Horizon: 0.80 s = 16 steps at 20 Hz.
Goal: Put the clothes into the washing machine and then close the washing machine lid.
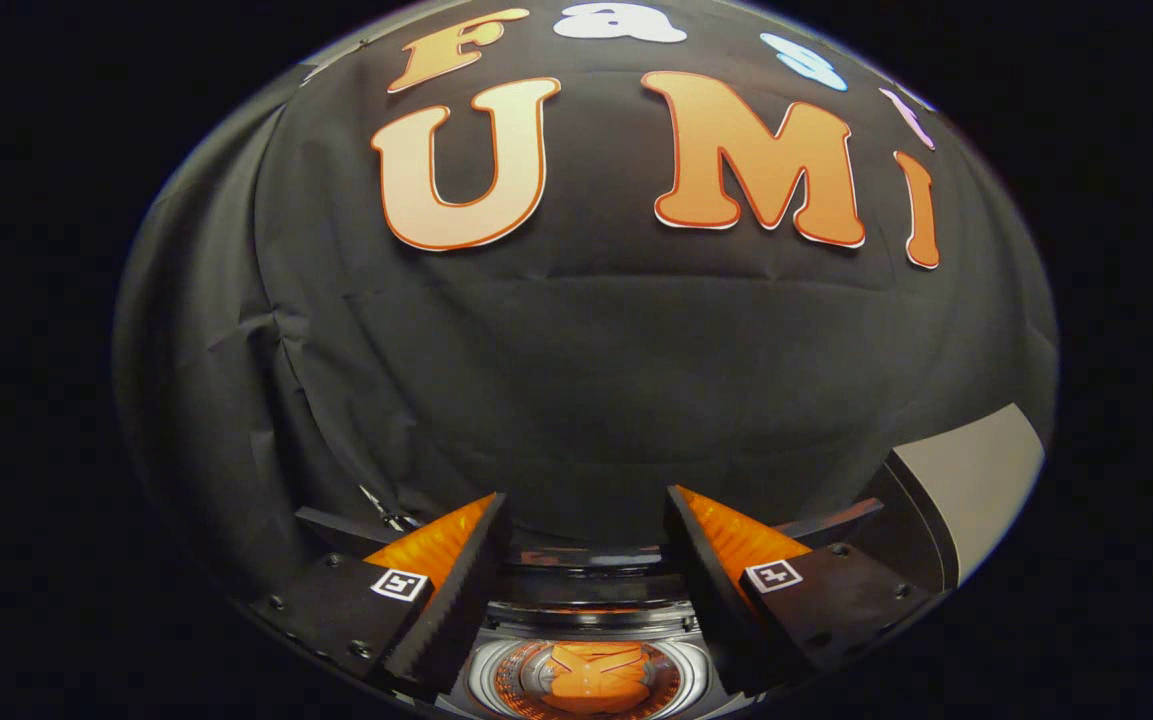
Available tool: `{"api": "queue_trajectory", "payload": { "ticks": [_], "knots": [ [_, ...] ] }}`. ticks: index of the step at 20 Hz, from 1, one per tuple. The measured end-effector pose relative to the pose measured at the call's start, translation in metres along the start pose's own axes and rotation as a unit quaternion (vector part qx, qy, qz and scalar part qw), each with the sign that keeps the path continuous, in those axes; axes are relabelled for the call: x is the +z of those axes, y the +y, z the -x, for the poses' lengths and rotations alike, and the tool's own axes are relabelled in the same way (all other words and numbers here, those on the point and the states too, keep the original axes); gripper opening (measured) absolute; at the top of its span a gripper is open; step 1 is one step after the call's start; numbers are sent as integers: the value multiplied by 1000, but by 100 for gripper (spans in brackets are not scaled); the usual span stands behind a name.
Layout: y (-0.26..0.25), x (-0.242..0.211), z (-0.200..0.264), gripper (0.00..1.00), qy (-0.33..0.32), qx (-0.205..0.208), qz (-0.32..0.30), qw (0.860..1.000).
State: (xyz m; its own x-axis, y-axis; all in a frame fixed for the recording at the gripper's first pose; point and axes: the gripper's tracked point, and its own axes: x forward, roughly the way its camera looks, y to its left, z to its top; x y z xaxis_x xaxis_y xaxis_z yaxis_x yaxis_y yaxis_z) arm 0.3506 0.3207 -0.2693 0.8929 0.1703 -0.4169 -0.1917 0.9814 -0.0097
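Hovering above the open drum

Looking down between my spread, empty gripper (586,560) fingers, I am seeing the washing machine drum (586,680) directly below, an orange garment (596,678) already lying inside. The raised grey lid (971,480) is standing off to the right, so I am judging it comes next.

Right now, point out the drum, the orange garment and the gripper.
Drum (496,678): gripper view, on its shiny perforated floor left of the garment.
Orange garment (596,678): gripper view, on its folded middle.
Gripper (586,545): gripper view, open, midway between the fingertips.
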Motion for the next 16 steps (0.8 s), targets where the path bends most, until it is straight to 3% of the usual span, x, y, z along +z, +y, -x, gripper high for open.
{"api": "queue_trajectory", "payload": {
  "ticks": [16],
  "knots": [
    [7, -64, 81, 99, -7, 29, 4, 1000]
  ]
}}
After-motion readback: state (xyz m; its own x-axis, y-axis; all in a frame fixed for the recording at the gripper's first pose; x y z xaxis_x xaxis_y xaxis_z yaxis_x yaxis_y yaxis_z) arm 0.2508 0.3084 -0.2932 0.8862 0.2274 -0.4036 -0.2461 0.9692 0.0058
